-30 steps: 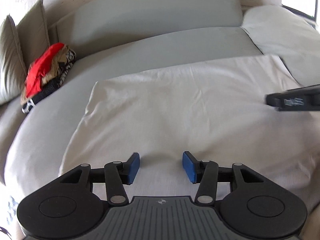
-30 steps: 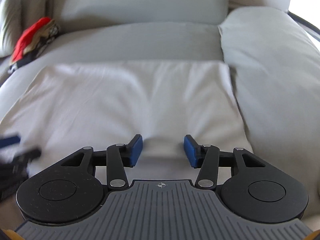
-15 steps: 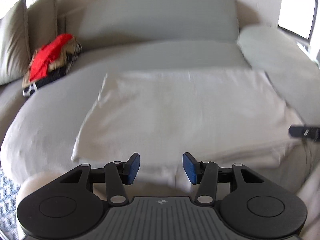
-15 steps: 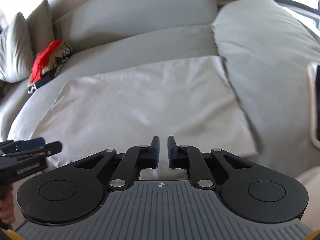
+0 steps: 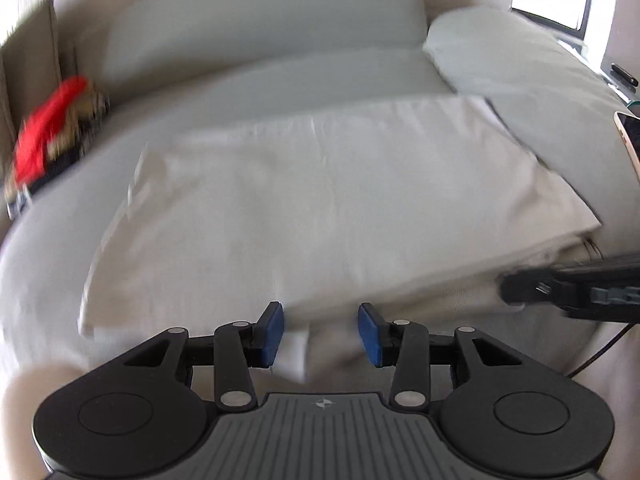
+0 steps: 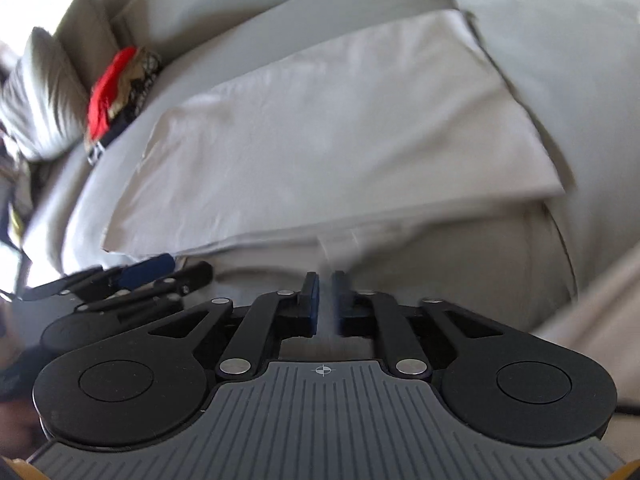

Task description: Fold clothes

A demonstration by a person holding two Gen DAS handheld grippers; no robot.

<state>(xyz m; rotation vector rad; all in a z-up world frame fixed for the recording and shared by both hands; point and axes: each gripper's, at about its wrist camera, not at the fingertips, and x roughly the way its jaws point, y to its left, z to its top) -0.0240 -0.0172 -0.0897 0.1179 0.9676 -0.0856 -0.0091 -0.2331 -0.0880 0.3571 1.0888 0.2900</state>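
Left to right across the sofa (image 5: 280,76).

Far left: a heap of red and patterned clothes (image 5: 52,136) lies against the cushions, well apart from the work area. Its position on the sofa matches that of a second ago.

Centre: the white garment (image 5: 320,200) is spread flat on the seat as a broad rectangle, with its near edge hanging over the front of the sofa. A small white flap (image 5: 294,354) of it shows between the blue pads.

Left claw (image 5: 320,334): jaws wide apart, released, poised at the near edge with cloth between the pads but not pinched. It was just as open one second ago, then over the middle of the garment; both views have since drawn back to the hem.

Right claw (image 6: 325,300): a second ago spread open, half a second ago closed; now clenched, with a thin strip of the white cloth apparently running into the narrow gap. Blur leaves the grip itself a judgement.

Far right: a phone (image 5: 630,136) lies on the sofa arm.

Reading: the near hem is being taken up at two points, right side secured, left side not yet gripped. A fold away from the person looks likely.
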